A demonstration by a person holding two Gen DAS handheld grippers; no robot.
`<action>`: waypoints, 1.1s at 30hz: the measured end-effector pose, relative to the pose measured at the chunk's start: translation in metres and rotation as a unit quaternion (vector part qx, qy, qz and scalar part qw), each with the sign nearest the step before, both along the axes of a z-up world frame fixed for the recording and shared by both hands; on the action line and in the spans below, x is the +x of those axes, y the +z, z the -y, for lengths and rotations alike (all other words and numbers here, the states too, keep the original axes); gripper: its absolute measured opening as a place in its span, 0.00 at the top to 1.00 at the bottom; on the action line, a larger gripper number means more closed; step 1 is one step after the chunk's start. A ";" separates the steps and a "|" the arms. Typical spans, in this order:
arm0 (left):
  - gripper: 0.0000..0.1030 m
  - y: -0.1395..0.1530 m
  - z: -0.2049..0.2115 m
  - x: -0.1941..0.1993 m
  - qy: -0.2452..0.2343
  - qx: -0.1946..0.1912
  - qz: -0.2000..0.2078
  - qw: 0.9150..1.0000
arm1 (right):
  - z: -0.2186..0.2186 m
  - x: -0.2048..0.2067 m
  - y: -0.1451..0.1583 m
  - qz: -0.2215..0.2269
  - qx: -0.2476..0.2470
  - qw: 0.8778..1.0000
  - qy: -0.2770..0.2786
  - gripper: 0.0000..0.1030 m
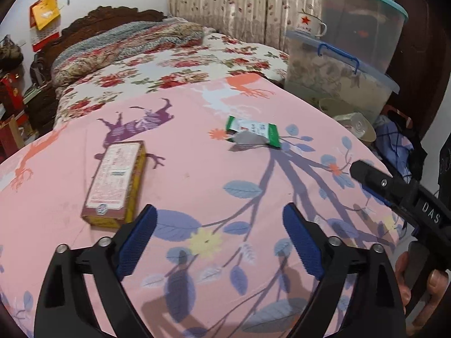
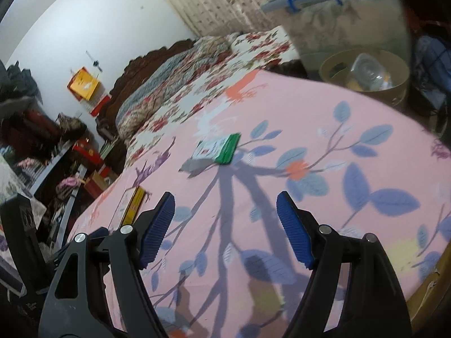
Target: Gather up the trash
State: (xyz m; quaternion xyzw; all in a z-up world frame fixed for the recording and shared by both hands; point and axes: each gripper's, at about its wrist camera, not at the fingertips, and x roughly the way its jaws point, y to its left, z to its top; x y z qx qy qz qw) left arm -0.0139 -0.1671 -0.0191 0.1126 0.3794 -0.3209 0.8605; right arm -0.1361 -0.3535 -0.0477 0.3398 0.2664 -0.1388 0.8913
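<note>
A torn green and white wrapper (image 1: 252, 133) lies on the pink printed bedsheet (image 1: 197, 174), ahead and slightly right of my left gripper (image 1: 220, 219). A pink and yellow carton (image 1: 117, 181) lies flat just left of the left fingers. My left gripper is open with nothing between its blue pads. In the right wrist view the same wrapper (image 2: 218, 150) lies ahead of my right gripper (image 2: 225, 211), which is also open and holds nothing. The carton (image 2: 132, 207) shows edge-on at the left. The right gripper's black body (image 1: 400, 194) enters the left view from the right.
A tan round bin (image 2: 366, 76) with a clear plastic item inside stands beyond the bed's right edge. Stacked clear storage boxes (image 1: 346, 56) with blue lids rise behind it, an enamel mug (image 1: 310, 24) on one. A floral quilt (image 1: 169, 64) covers the far bed. Clutter lines the left.
</note>
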 end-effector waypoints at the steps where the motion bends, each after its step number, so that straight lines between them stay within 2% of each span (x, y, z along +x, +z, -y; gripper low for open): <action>1: 0.14 0.000 -0.003 0.000 0.004 -0.001 0.002 1.000 | -0.003 0.002 -0.001 -0.002 0.000 1.000 0.005 0.27; 3: 0.12 0.001 -0.008 0.000 0.012 -0.001 0.008 1.000 | -0.009 0.007 -0.001 -0.006 -0.002 1.000 0.013 0.27; 4: 0.08 0.001 -0.010 0.000 0.016 -0.002 0.009 1.000 | -0.011 0.008 -0.002 -0.008 -0.003 1.000 0.016 0.27; 14: 0.08 0.003 -0.033 0.001 0.045 -0.018 0.007 0.999 | -0.022 0.021 -0.008 -0.025 -0.001 0.999 0.038 0.27; 20: 0.08 0.004 -0.055 -0.017 0.056 -0.026 0.030 0.998 | -0.031 0.030 -0.011 -0.033 -0.007 0.998 0.058 0.27; 26: 0.08 -0.007 -0.067 -0.033 0.052 -0.021 0.005 0.998 | -0.038 0.036 -0.014 -0.039 -0.012 0.997 0.070 0.27; 30: 0.08 -0.014 -0.071 -0.033 0.044 -0.022 -0.031 0.998 | -0.040 0.037 -0.016 -0.041 -0.011 0.996 0.073 0.27; 33: 0.08 -0.021 -0.071 -0.036 0.035 -0.007 -0.049 0.998 | -0.040 0.037 -0.017 -0.043 -0.010 0.996 0.072 0.27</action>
